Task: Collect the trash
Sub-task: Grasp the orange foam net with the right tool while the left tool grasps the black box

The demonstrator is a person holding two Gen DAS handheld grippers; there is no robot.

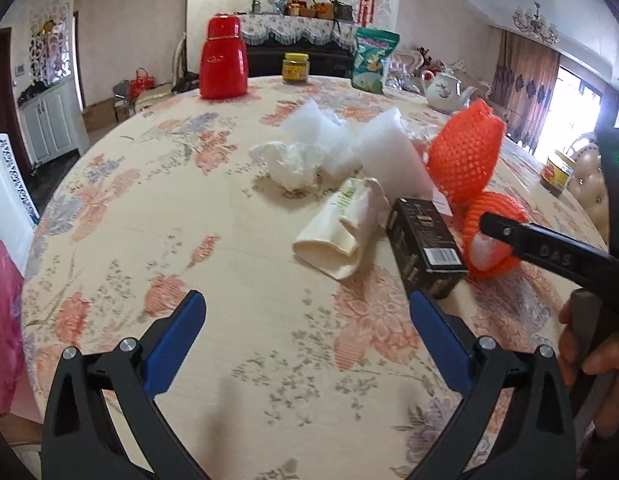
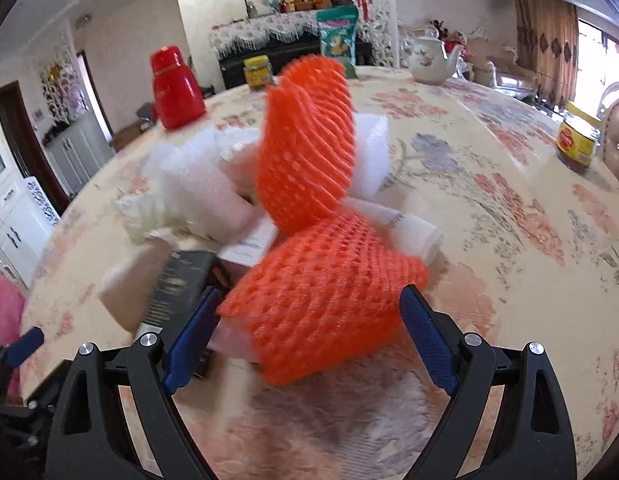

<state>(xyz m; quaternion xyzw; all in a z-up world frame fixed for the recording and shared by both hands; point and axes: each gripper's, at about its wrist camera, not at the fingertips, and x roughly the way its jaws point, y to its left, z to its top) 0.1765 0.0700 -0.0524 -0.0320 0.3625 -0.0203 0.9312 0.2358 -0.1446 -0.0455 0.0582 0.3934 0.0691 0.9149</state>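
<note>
An orange foam fruit net [image 2: 321, 300] lies on its side on the flowered desk [image 2: 509, 208], its long axis running across the right hand-held gripper's [image 2: 309, 316] line of sight, with its open mouth toward the left of that view. The net sits directly ahead of that gripper and between its blue pads [image 2: 427, 344], which stand wide apart on either flank and have not closed on anything; whether a pad already touches the mesh cannot be told through the blur. A second orange net [image 2: 305, 148] stands upright just behind the first. To the near net's left lies a black carton [image 1: 425, 240], touching or just beside it, and beyond that a folded cream paper bag [image 1: 341, 228], crumpled tissue [image 1: 289, 160] and white foam sheets [image 1: 373, 144].

The left hand-held gripper [image 1: 305, 320] hangs over bare desk, well to the left of the net, its jaws spread wide and empty, with the carton just ahead of its right pad. The right gripper is clearly the nearer; judged from this, the coming move is a plain squeeze across the net's width.

A red flask [image 1: 223, 58] stands at the far edge.
</note>
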